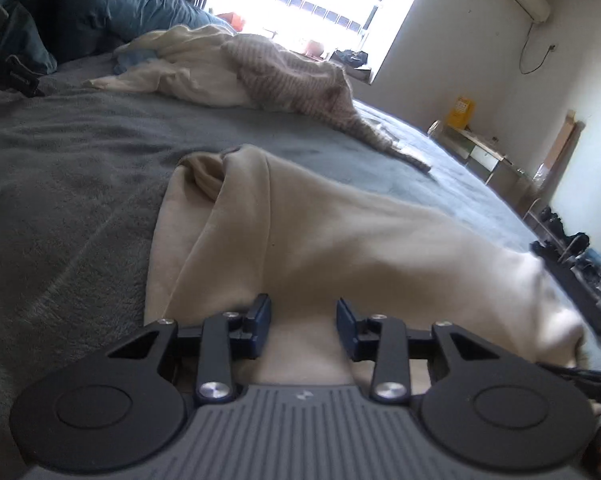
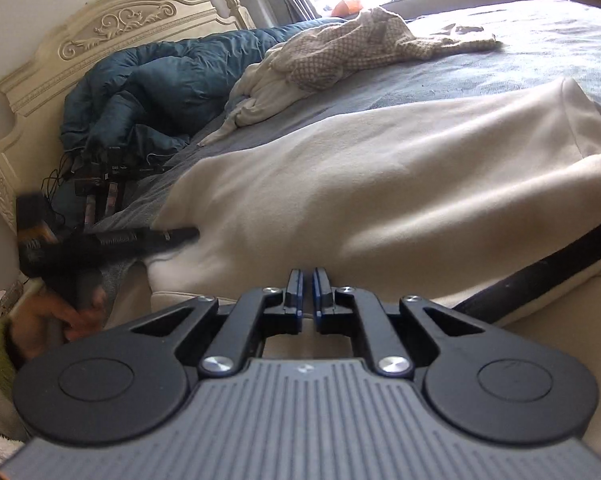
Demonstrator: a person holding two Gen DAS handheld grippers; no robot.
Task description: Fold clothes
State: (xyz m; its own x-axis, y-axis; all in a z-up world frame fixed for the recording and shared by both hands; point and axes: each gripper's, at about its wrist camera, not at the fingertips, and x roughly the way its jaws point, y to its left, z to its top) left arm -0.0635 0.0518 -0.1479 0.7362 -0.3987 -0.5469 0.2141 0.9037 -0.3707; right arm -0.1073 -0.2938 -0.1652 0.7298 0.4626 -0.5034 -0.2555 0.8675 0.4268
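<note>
A cream sweatshirt [image 1: 340,232] lies spread on the grey bed cover [image 1: 80,200], with a sleeve or fold bunched at its far end. My left gripper [image 1: 303,307] hovers low over its near edge, jaws apart; cream cloth lies between and under the fingers with no pad pressing on it. In the right wrist view the same sweatshirt [image 2: 380,168] fills the middle. My right gripper [image 2: 307,278] is shut, tips against the cloth's near edge; whether it pinches any fabric is hidden. The left gripper [image 2: 180,235] shows there too, blurred, poking at the garment's left edge, held by a hand [image 2: 80,320].
A heap of white and knitted clothes [image 1: 236,68] lies further up the bed. Against the carved headboard [image 2: 112,36] sit a blue duvet [image 2: 160,88] and black devices with cables [image 2: 100,176]. A black strap [image 2: 540,268] crosses the sweatshirt at right. Furniture and shoes [image 1: 572,248] stand beyond the bed's edge.
</note>
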